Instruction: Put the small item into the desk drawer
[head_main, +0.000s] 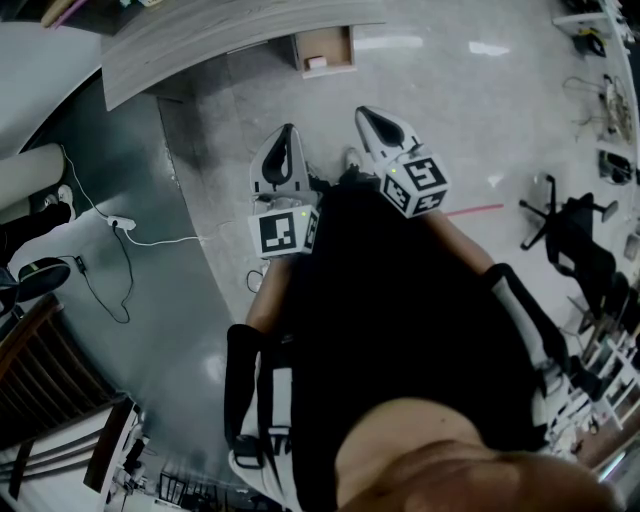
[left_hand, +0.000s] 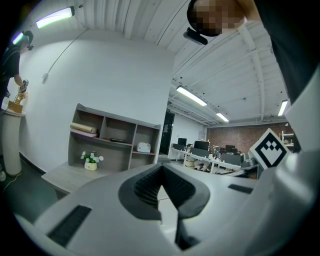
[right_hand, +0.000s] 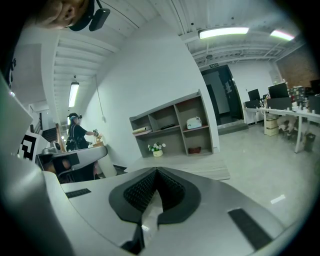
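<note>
left gripper (head_main: 287, 140) and right gripper (head_main: 372, 118) both closed.

Open-plan office, large room. Rows of workstations (left_hand: 210, 152) with dark monitors along far side; brick end wall (left_hand: 240, 134) behind. Strip lights (right_hand: 223, 32) on white ribbed ceiling. Polished pale floor (head_main: 470, 120); darker zone beside it, possibly carpet. Wood-grain desk (head_main: 230, 35) with cubby shelf unit (right_hand: 172, 127) holding potted flowers (right_hand: 156, 148) and white appliance (right_hand: 194, 122). Black swivel chair (head_main: 565, 235) standing loose. Person (right_hand: 77, 132) at curved white counter (right_hand: 77, 155), reception-style. Power strip (head_main: 120, 223), cable trailing on floor.
</note>
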